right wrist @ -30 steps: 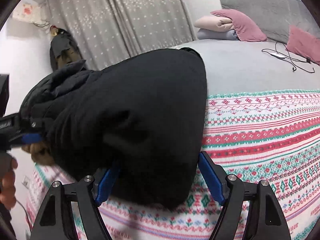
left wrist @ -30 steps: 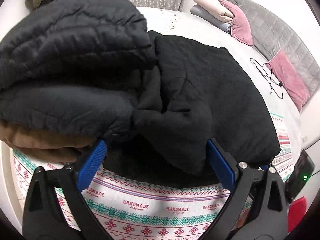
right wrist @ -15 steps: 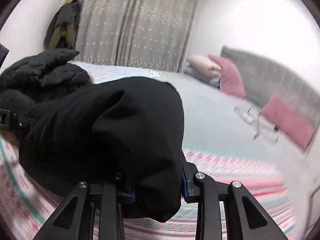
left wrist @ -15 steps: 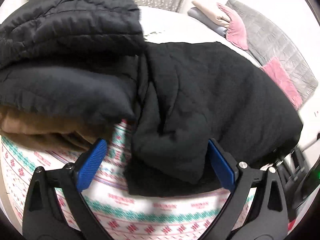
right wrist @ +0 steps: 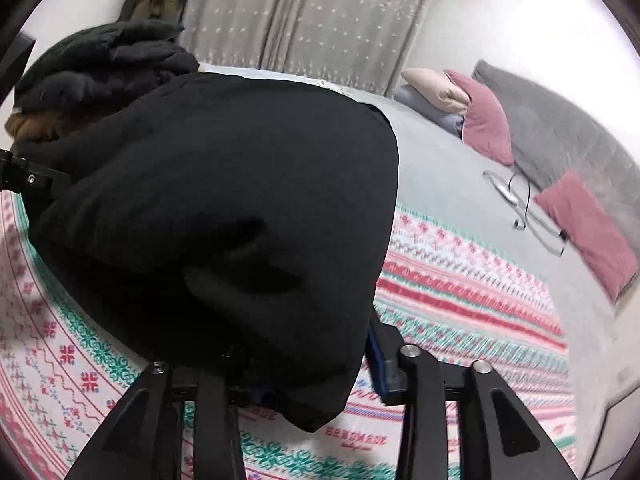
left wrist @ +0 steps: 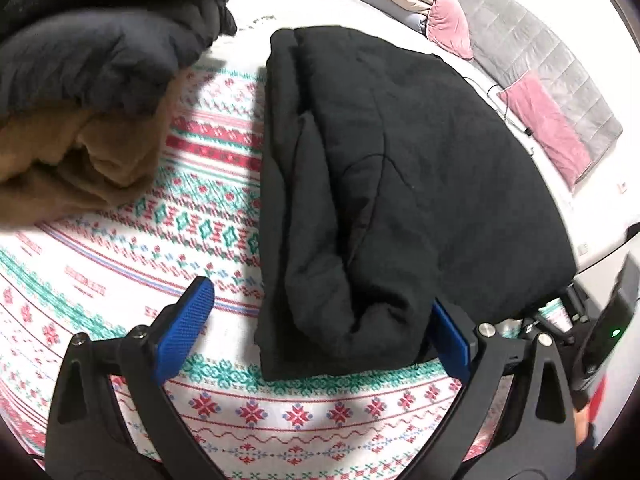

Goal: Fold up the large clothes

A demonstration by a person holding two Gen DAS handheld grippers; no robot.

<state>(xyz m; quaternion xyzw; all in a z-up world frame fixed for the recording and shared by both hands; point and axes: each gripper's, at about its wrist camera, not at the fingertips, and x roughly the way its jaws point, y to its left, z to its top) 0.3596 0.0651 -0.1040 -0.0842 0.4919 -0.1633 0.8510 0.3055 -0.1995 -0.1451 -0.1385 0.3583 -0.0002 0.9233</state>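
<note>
Black garment (left wrist: 400,184) is lying folded on the patterned blanket (left wrist: 120,280) covering the bed, directly ahead of both tools. The left tool (left wrist: 316,332) is hovering with its blue pads spread wide, the right pad touching the garment's near edge. The right tool (right wrist: 304,364) is pinching the garment's near fold. A stack of dark and brown clothes (left wrist: 88,80) is sitting ahead-left of the left tool.
</note>
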